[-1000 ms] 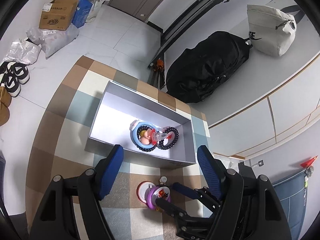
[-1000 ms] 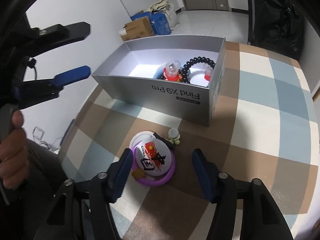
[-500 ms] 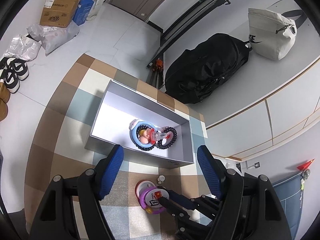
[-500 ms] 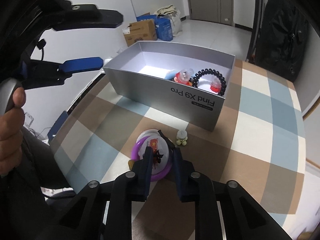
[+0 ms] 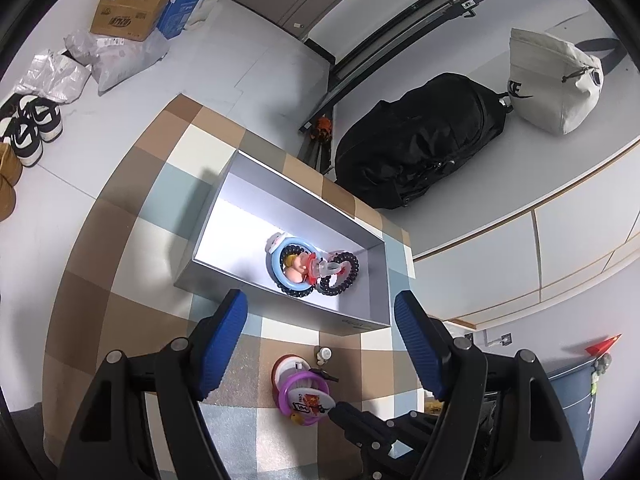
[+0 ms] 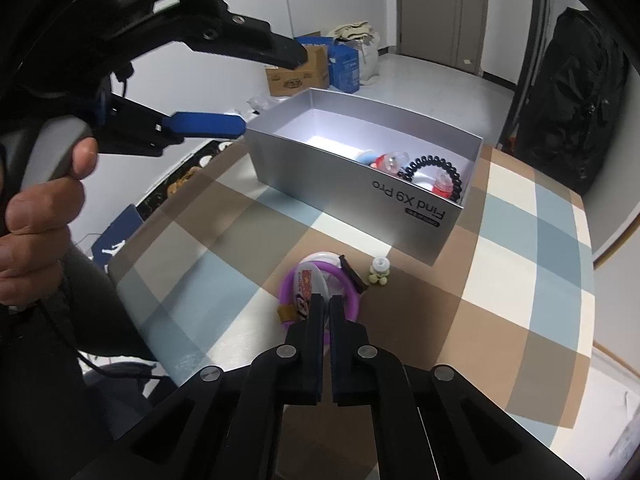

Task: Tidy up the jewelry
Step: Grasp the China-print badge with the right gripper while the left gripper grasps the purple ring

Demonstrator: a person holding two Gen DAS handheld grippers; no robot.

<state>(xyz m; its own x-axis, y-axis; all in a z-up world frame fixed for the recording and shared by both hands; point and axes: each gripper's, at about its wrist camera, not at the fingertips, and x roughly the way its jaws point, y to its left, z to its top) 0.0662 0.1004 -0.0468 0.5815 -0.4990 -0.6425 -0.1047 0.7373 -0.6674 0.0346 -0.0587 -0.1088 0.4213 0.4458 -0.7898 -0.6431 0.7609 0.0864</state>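
A silver box (image 5: 362, 280) (image 6: 352, 192) stands on the checked table and holds a blue ring (image 5: 294, 266), a black bead bracelet (image 5: 340, 274) (image 6: 434, 170) and small figures. In front of it lie a purple bangle (image 5: 306, 394) (image 6: 344, 282) with a white China badge (image 6: 310, 286) on it, and a small pale charm (image 5: 323, 354) (image 6: 379, 270). My right gripper (image 6: 326, 300) (image 5: 340, 408) is shut on the white China badge at the bangle's near edge. My left gripper (image 5: 320, 320) is open and empty, high above the box's front wall.
A black backpack (image 5: 420, 140) and a white bag (image 5: 556, 80) lie on the floor beyond the table. Cardboard boxes (image 5: 128, 8) and shoes (image 5: 32, 128) are at the far left. A small brown piece (image 6: 286, 312) lies beside the bangle.
My right gripper went from wide open to shut on the badge at the bangle. My left gripper rose a little and stayed open.
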